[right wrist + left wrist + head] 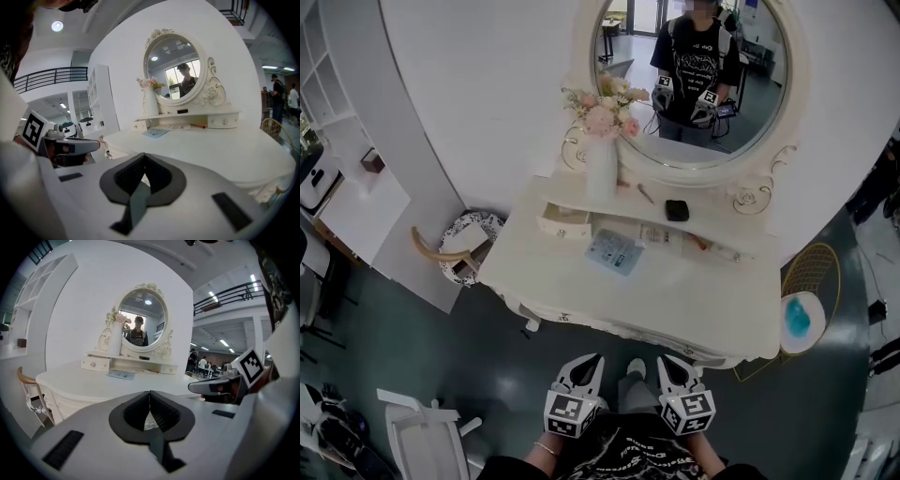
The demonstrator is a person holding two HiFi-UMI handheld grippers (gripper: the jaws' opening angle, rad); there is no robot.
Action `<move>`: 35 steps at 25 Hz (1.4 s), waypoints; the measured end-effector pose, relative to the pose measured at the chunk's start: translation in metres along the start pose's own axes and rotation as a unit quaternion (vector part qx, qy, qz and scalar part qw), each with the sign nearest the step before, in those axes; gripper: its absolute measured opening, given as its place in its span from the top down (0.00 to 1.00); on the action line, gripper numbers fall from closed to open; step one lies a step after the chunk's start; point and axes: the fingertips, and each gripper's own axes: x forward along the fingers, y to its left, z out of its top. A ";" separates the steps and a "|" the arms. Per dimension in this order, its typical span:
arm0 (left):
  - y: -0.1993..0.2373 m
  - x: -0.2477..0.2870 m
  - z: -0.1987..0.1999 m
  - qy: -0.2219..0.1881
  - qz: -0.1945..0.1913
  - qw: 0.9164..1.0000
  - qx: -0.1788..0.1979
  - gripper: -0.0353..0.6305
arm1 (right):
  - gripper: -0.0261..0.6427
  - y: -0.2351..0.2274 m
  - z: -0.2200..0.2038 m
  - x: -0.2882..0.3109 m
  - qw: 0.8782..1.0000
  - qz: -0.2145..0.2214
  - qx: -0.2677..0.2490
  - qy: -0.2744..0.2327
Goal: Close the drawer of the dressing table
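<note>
Drawer of the dressing table: small, at the left end of the raised shelf, just below the vase and left of the booklet. Seems pulled out a little from the shelf front, top open to the head view. Well apart from both grippers, across the whole tabletop.

To shut it well:
- Reach over the table's front edge towards the left rear.
- Keep clear of the vase beside it and of the booklet lying near its right.
- Set a closed tip flat against the middle of the drawer front.
- Push straight back into its slot, never at an angle, so as not to jam it.
- Press gently and stop once flush with the shelf front. A hard shove could probably rock the vase.

Left gripper: looks the nearer choice, being on the drawer's side. Fingers clenched tip to tip, nothing between them, touching nothing, held short of the table's front edge.

Right gripper: just beside the left one, pads likewise pressed together and empty, pointing at the table, in contact with nothing.
</note>
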 end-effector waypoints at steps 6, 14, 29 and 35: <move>0.012 0.015 0.004 0.010 0.022 1.000 -0.010 0.92 | 0.95 -0.015 0.007 0.018 1.000 0.011 0.009 0.008; 0.018 0.053 0.022 0.008 0.026 0.999 -0.017 0.92 | 0.95 -0.049 0.029 0.052 1.000 0.024 0.001 0.009; 0.041 0.112 0.049 0.009 0.075 0.997 -0.025 0.92 | 0.94 -0.078 0.069 0.118 0.996 0.080 -0.041 0.014; 0.041 0.129 0.053 0.007 0.098 0.995 -0.034 0.92 | 0.95 -0.089 0.082 0.137 0.993 0.103 -0.057 0.016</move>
